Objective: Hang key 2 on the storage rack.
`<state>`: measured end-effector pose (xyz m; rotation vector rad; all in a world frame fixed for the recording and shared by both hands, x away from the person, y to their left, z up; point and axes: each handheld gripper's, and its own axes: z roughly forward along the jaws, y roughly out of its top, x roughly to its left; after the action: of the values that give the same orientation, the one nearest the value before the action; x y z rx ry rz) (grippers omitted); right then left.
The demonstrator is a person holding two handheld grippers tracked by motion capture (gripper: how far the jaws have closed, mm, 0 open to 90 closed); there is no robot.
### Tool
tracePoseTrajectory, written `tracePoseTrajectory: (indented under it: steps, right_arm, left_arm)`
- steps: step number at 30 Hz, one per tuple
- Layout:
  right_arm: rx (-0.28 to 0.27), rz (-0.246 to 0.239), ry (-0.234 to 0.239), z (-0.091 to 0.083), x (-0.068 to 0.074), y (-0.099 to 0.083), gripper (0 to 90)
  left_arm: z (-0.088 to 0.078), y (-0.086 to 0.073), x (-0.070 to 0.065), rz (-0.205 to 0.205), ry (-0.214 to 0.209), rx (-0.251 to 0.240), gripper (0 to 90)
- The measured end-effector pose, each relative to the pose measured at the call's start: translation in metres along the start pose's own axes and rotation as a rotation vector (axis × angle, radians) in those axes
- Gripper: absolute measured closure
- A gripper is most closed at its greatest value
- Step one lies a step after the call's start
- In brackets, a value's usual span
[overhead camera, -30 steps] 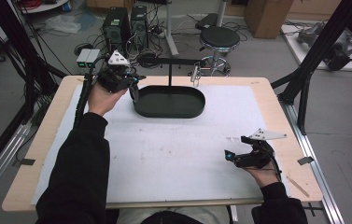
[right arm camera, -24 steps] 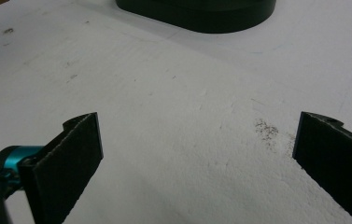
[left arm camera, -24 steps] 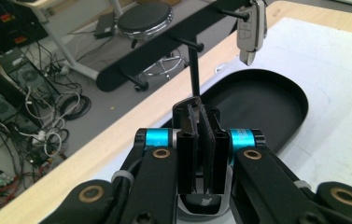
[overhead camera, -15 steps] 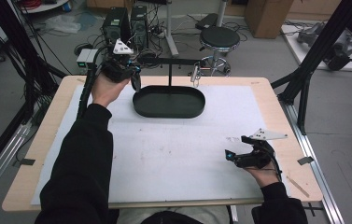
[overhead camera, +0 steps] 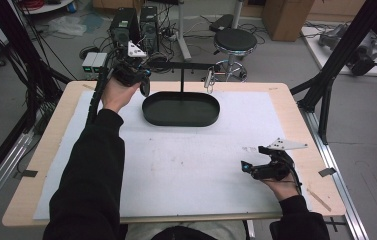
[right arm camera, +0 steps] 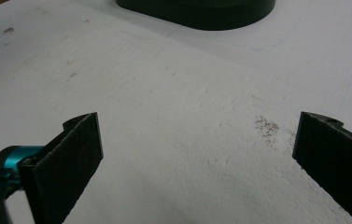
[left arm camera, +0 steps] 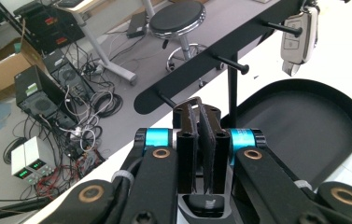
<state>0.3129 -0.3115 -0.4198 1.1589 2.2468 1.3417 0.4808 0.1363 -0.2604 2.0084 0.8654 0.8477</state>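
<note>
Up at the rack (left arm camera: 220, 56), the left tool (overhead camera: 135, 75) is pressed together on nothing, at the rack's far-left peg. A car key (left arm camera: 299, 39) hangs from the rack's opposite end, above the tray (overhead camera: 181, 110); likely light, rigid and smooth plastic, best pinched across its flat faces. Well away from the rack, the right tool (right arm camera: 197, 154) rests spread wide over the bare surface (overhead camera: 176, 170).

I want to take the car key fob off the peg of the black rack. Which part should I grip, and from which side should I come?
Grip the car key fob across its two broad flat faces, low on the body. It hangs upright from a peg of the black rack, above the black tray, so its lower half is free. Probably come from the table side, facing the peg tip, then draw it along the peg.
</note>
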Motion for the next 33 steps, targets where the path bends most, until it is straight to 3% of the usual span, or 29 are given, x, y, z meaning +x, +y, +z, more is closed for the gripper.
tracePoseTrajectory:
  steps: [15, 25, 33]
  right_arm:
    - [-0.005, 0.001, -0.002, -0.001, 0.0, -0.001, 0.8]
    - [-0.003, -0.012, -0.003, -0.001, 0.001, -0.001, 0.8]
    - [0.005, -0.011, -0.003, 0.0, 0.002, -0.001, 0.8]
  left_arm:
    - [0.02, -0.007, -0.007, -0.008, -0.004, 0.067, 85.1]
    - [0.031, -0.012, -0.005, -0.01, 0.004, 0.109, 84.8]
    - [0.041, -0.016, -0.005, -0.003, 0.011, 0.118, 84.5]
